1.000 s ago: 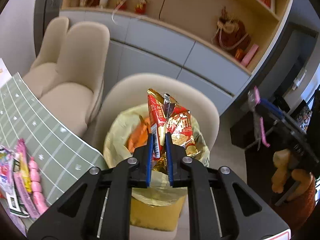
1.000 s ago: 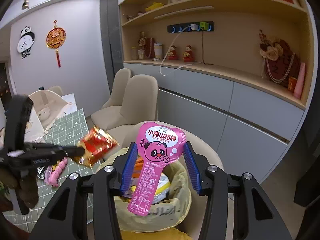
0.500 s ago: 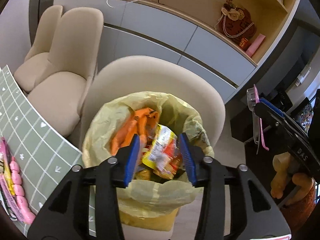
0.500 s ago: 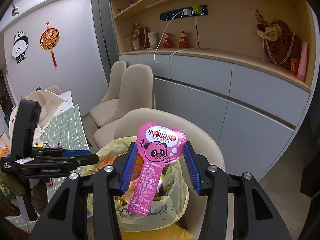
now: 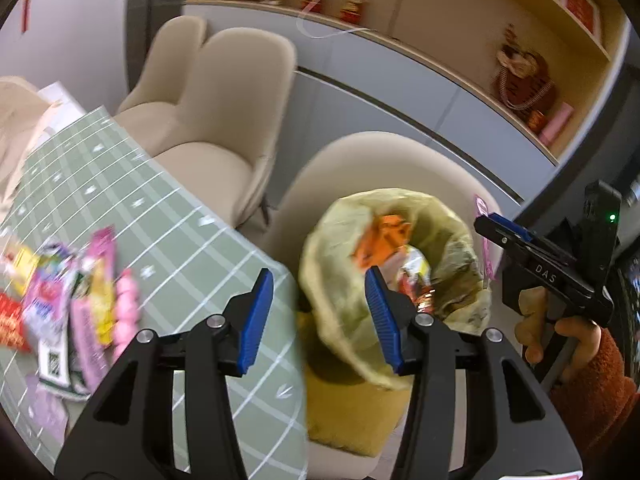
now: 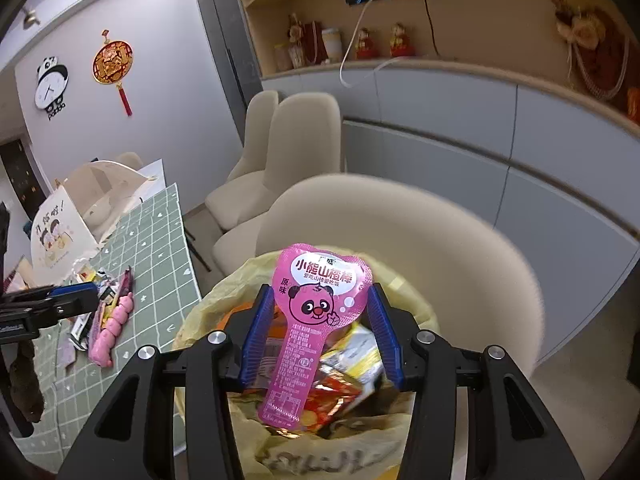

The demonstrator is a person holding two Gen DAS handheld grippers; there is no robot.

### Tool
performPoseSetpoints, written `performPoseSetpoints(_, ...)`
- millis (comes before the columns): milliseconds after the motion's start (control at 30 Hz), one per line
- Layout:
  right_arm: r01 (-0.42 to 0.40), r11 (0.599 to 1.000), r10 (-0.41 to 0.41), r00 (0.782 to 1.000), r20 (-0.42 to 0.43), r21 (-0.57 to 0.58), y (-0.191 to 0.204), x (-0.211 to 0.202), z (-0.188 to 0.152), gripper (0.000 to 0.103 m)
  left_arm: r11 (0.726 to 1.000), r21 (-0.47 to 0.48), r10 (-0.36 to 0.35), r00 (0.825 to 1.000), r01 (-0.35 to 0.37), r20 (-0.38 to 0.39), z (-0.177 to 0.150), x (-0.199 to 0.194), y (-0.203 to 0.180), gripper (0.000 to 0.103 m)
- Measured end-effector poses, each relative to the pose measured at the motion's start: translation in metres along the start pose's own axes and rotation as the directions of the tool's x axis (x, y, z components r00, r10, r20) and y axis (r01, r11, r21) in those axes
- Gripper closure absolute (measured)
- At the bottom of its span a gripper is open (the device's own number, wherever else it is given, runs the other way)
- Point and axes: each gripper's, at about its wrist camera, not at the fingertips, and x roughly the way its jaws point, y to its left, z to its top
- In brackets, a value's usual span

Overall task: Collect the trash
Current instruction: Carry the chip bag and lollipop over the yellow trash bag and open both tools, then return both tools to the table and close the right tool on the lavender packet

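Your left gripper (image 5: 316, 316) tilts down over the counter (image 5: 168, 220) edge beside the trash bag (image 5: 332, 280), fingers just opened, nothing between them. Your right gripper (image 6: 320, 332) angles down above the bag, fingers wide, clamping the pink wrapper (image 6: 316, 320).

Pink panda wrapper (image 6: 320, 320) upright above yellow trash bag (image 6: 224, 300)

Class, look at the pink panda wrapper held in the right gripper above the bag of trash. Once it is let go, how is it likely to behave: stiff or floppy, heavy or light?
The pink panda wrapper looks thin, flat and empty, so probably very light. It stands up between the right gripper's pads without drooping, suggesting some stiffness. Released, it may flutter rather than drop straight into the yellow trash bag.
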Motion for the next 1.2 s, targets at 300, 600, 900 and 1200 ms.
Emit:
performPoseSetpoints(300,0.078,0.997,-0.078,0.996,-0.03,0.001,0.027,0.013,-0.009,0.056,0.994,-0.092,0.065,0.998,-0.067,-0.026,-0.029,-0.025,0.062,0.057)
performPoseSetpoints(600,0.114,0.993,-0.114,0.993,-0.024,-0.009,0.073,-0.008,-0.02,0.056,0.977,-0.173,0.119,0.992,-0.123,-0.033,-0.064,-0.056,0.136,0.057)
performPoseSetpoints(900,0.027,0.997,-0.029,0.999,-0.033,-0.065,0.158,-0.014,-0.039,0.056,0.949,-0.229,0.212,0.976,-0.217,-0.046,-0.106,-0.094,0.221,0.057)
performPoseSetpoints(1200,-0.061,0.986,0.05,0.996,-0.071,-0.156,0.251,-0.005,-0.06,0.056,0.934,-0.293,0.204,0.979,-0.202,-0.024,-0.146,-0.123,0.283,0.057)
